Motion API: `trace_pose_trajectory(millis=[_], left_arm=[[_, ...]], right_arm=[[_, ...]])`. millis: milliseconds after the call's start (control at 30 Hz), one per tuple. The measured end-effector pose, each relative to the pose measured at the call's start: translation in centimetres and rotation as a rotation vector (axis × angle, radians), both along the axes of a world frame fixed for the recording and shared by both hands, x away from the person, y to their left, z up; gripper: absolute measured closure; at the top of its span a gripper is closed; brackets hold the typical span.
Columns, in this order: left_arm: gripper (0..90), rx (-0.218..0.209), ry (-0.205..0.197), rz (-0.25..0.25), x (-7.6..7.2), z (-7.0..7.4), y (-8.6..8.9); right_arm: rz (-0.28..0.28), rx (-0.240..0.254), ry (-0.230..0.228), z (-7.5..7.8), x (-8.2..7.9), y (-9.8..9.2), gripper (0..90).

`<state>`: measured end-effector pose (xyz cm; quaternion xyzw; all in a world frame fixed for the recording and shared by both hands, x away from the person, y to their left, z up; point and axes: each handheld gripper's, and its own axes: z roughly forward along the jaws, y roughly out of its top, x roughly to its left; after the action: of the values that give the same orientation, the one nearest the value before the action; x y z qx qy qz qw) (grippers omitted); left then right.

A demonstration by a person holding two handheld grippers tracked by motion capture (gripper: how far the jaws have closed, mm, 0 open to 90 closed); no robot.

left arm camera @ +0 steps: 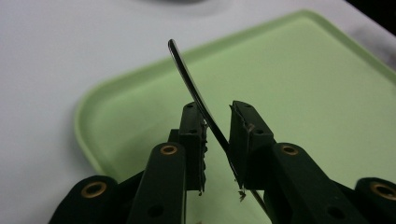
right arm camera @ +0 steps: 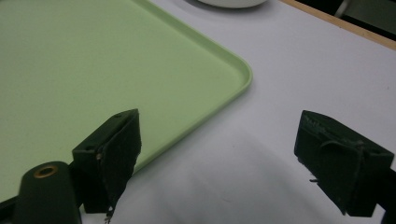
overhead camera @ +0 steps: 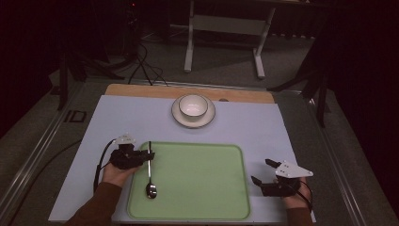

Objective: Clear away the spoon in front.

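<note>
Left gripper [overhead camera: 143, 156] clamped on spoon [overhead camera: 150, 169] handle over green tray [overhead camera: 197, 179], right gripper [overhead camera: 263, 172] gaping wide beside tray, bowl [overhead camera: 193, 105] on saucer [overhead camera: 193, 117] beyond

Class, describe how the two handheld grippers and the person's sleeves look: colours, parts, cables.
Both the left gripper and right gripper are black, with blocky jaws, brass-coloured pivot rings and a grey three-cornered top plate. A black cable loops from the left one. The sleeves are reddish-brown.
</note>
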<state>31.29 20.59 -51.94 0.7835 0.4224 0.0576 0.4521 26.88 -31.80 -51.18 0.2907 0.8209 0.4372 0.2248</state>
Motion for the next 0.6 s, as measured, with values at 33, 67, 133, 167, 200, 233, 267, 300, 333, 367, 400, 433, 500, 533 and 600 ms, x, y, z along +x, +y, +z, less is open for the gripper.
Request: trace_pose_trajectory(millis=[33,67,133,167,200,233,267,300,333,367,400,433,500,533,600], left_arm=[[74.9,0.004,0.005,-0.002,-0.1,-0.1,-0.1],[74.8,0.012,0.008,-0.009,-0.3,-0.2,-0.2],[74.2,0.026,0.015,-0.013,-0.6,-0.4,-0.5],[74.2,0.036,0.019,-0.017,-0.7,-0.5,-0.6],[74.2,0.047,0.021,-0.023,-0.8,-0.6,-0.8],[74.1,0.055,0.023,-0.026,-0.8,-0.6,-0.9],[73.8,0.055,0.023,-0.026,-0.8,-0.6,-0.9],[73.8,0.087,0.023,-0.034,-0.9,-0.8,-1.2],[73.3,0.095,0.020,-0.036,-0.9,-0.8,-1.3],[72.5,0.100,0.018,-0.034,-0.9,-0.8,-1.3],[70.3,0.103,0.015,-0.025,-0.8,-0.8,-1.3],[66.0,0.110,0.012,-0.015,-0.7,-0.9,-1.3],[60.9,0.135,-0.001,0.013,-0.4,-0.9,-1.2],[58.5,0.146,-0.008,0.024,-0.3,-0.9,-1.1],[54.1,0.151,-0.024,0.054,-0.1,-0.9,-0.9]], right_arm=[[0.000,-0.001,0.001,0.0,0.0,0.0,14.5],[0.001,-0.001,0.000,0.0,0.0,0.0,14.5],[0.002,-0.002,-0.001,0.0,0.0,0.0,14.5],[0.003,-0.002,-0.001,0.0,0.0,0.0,14.5],[0.002,-0.004,0.000,0.0,0.0,0.0,14.5],[0.003,-0.004,0.001,0.0,0.0,0.0,14.5],[0.003,-0.004,0.001,0.0,0.0,0.0,14.5],[0.003,-0.004,0.001,0.0,0.0,0.0,14.5],[0.003,-0.001,0.000,0.0,0.0,0.0,14.5],[0.004,-0.001,0.000,0.0,0.0,0.0,14.5],[0.004,-0.001,0.000,0.0,0.0,0.0,14.5],[0.003,-0.002,0.001,0.0,0.0,0.0,14.5],[0.007,-0.004,0.001,0.0,0.1,0.1,14.5],[0.008,-0.006,0.002,0.0,0.1,0.1,14.5],[0.009,-0.007,0.003,0.0,0.1,0.1,14.5]])
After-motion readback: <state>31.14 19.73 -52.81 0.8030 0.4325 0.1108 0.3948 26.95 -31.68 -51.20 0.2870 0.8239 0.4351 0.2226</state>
